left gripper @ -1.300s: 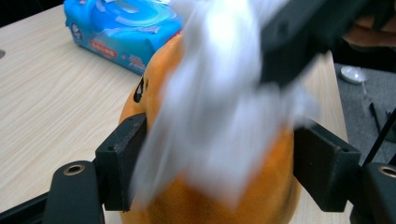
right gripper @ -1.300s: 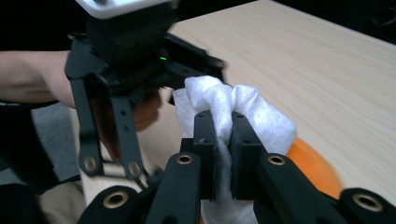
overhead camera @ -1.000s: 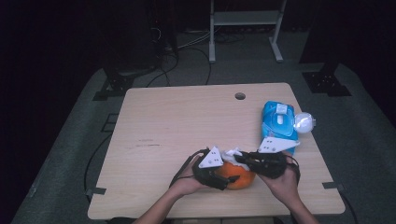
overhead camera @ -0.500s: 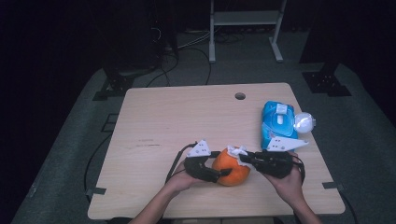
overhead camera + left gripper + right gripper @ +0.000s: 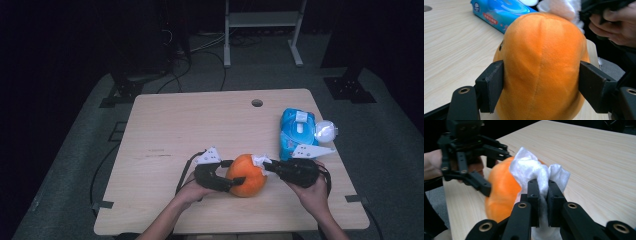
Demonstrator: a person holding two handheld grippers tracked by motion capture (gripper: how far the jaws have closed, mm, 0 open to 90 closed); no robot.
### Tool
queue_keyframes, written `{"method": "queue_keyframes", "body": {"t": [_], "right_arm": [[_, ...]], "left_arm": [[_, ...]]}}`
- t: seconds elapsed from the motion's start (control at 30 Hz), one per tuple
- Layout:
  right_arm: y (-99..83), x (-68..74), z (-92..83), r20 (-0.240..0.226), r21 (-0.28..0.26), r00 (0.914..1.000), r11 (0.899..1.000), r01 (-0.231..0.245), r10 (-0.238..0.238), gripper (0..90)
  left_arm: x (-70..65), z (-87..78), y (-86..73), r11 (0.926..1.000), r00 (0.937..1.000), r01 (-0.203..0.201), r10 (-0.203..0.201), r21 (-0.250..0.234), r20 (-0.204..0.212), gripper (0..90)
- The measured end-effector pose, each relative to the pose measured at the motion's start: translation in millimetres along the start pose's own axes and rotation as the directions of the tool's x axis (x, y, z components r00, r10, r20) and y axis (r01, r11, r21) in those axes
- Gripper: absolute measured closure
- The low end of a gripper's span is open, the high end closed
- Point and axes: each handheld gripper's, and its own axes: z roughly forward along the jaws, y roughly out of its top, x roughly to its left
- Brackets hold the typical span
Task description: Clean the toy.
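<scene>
On the pale wooden table, near its front edge, a round orange plush toy sits clamped between the jaws of the left gripper. The right gripper pinches a crumpled white wipe, pressed against the toy's upper side. Wiping appears under way; how much remains cannot be judged. A blue wipes packet lies near the right edge. The toy's far side and underside are hidden.
</scene>
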Motion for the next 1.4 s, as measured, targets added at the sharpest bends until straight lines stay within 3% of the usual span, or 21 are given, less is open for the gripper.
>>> {"method": "queue_keyframes", "body": {"t": [0.13,0.3,0.47,0.5,0.53,0.6,0.67,0.73,0.8,0.87,0.97,1.0,1.03,1.07,1.1,1.2,1.27,1.4], "right_arm": [[-2.4,-6.4,0.8,0.007,-0.001,0.9997,1.0,-0.024,0.024,81.9],[-4.3,-10.3,2.7,0.004,0.005,0.9989,0.999,-0.046,0.046,82.0],[-1.9,-7.2,5.3,-0.009,0.014,0.999,0.999,-0.043,0.043,82.0],[-0.5,-4.8,5.8,-0.012,0.013,0.9993,0.999,-0.035,0.035,82.1],[-0.5,-4.8,5.8,-0.012,0.013,0.9993,0.999,-0.035,0.035,82.1],[1.3,-2.6,5.9,-0.027,0.009,0.999,0.999,-0.036,0.036,82.1],[2.7,-0.9,6.8,-0.038,0.006,0.9988,1.0,-0.03,0.03,82.1],[4.2,2.2,7.5,-0.046,0.008,0.9986,1.0,-0.024,0.024,82.1],[6.0,5.2,8.3,-0.059,0.005,0.9982,1.0,-0.01,0.01,82.1],[8.1,9.4,9.5,-0.076,0.006,0.9971,1.0,0.0,0.001,82.1],[10.1,14.4,11.2,-0.085,0.013,0.9962,1.0,0.021,-0.02,82.1],[12.0,19.1,11.6,-0.097,0.015,0.9946,0.999,0.04,-0.038,82.1],[12.0,19.1,11.6,-0.097,0.015,0.9946,0.999,0.04,-0.038,82.1],[14.0,24.0,11.0,-0.104,0.016,0.9929,0.998,0.061,-0.059,82.0],[14.0,24.0,11.0,-0.104,0.016,0.9929,0.998,0.061,-0.059,82.0],[16.7,30.2,9.1,-0.119,0.014,0.9902,0.997,0.076,-0.074,82.0],[17.8,33.0,8.0,-0.126,0.01,0.988,0.996,0.092,-0.09,82.1],[17.8,34.5,4.9,-0.137,0.014,0.9843,0.993,0.115,-0.112,82.1]], "left_arm": [[-6.3,1.9,0.5,0.9987,0.9988,-0.047,0.047,0.021,0.012,25.5],[-21.1,8.2,1.9,0.9876,0.9887,-0.148,0.146,0.053,0.032,23.8],[-32.4,11.4,3.5,0.9708,0.9742,-0.226,0.225,0.081,0.016,21.9],[-36.5,12.7,4.1,0.9621,0.9664,-0.257,0.257,0.091,0.015,22.0],[-36.5,12.7,4.1,0.9621,0.9664,-0.257,0.257,0.091,0.015,22.0],[-40.3,14.2,4.8,0.9553,0.9602,-0.279,0.279,0.098,0.016,22.1],[-45.4,16.4,5.9,0.9413,0.9477,-0.319,0.318,0.111,0.023,22.1],[-46.8,16.8,6.0,0.939,0.9457,-0.325,0.324,0.113,0.028,22.1],[-49.4,18.2,6.0,0.932,0.9385,-0.345,0.342,0.11,0.044,22.1],[-49.9,18.6,6.2,0.9309,0.9376,-0.348,0.344,0.112,0.049,22.1],[-50.3,20.7,5.5,0.9354,0.9409,-0.338,0.335,0.102,0.05,22.2],[-48.6,20.6,5.2,0.9433,0.9483,-0.317,0.315,0.097,0.037,22.8],[-48.6,20.6,5.2,0.9433,0.9483,-0.317,0.315,0.097,0.037,23.4],[-46.0,20.4,5.0,0.9528,0.957,-0.29,0.289,0.09,0.031,23.7],[-46.0,20.4,5.0,0.9528,0.957,-0.29,0.289,0.09,0.031,24.0],[-41.4,19.9,5.0,0.965,0.9681,-0.25,0.25,0.078,0.018,24.1],[-36.7,20.0,4.1,0.9806,0.982,-0.189,0.189,0.053,0.002,24.0],[-26.8,16.9,4.0,0.995,0.9949,-0.098,0.098,0.02,-0.024,24.0]]}}
